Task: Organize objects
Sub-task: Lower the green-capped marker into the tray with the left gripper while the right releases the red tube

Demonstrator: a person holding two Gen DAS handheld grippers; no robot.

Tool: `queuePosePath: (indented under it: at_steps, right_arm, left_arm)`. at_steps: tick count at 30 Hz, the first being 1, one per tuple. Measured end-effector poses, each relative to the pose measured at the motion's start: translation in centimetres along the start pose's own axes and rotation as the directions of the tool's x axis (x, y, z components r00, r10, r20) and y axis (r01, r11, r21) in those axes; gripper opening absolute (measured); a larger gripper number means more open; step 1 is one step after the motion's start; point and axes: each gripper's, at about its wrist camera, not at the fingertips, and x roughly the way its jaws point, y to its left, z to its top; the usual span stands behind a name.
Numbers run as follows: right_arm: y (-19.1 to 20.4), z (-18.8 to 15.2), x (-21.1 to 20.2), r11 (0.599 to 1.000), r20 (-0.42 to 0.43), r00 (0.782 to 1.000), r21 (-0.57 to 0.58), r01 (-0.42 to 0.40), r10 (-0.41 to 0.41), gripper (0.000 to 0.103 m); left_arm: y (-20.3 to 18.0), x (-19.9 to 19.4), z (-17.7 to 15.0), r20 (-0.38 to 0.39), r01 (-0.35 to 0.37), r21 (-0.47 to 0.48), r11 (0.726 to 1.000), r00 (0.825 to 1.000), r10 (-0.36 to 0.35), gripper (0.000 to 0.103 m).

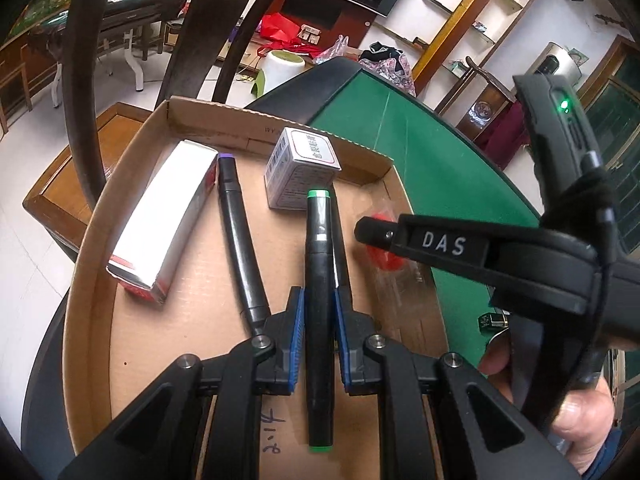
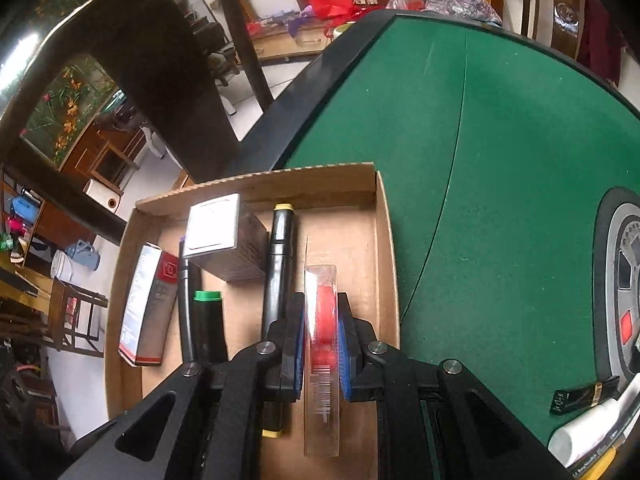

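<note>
Green felt table (image 2: 500,160), left gripper (image 1: 319,312) grasping green-capped marker (image 1: 318,280), right gripper (image 2: 321,320) marked "DAS" clamping clear red-tape case (image 2: 320,400).

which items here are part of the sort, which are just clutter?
In the job:
green-capped marker in left tongs
clear packet with red roll in right tongs
cardboard tray

Lying about:
red bags
white bucket
wooden chair

Barcode print on the clear case (image 2: 321,360) is blurred; white tube (image 2: 584,430) is cut off by the edge

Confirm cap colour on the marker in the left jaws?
Green, on the marker; clearest in the left wrist view.
</note>
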Motion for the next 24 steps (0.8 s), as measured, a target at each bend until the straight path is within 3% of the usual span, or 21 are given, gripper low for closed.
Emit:
queuePosePath:
  at_steps: [13, 24]
  right_arm:
    - [-0.2, 1.4, 0.5, 0.999, -0.007, 0.999, 0.03, -0.031, 0.031, 0.018]
    - [-2.2, -0.2, -3.4, 0.991, 0.067, 0.991, 0.06, -0.115, 0.111, 0.026]
  left_arm:
    - [-0.5, 0.7, 0.2, -0.028, 0.011, 0.002, 1.0, 1.0, -0.011, 0.015]
    - [-0.7, -0.3, 0.0, -0.016, 0.02, -0.006, 1.0, 1.0, -0.021, 0.022]
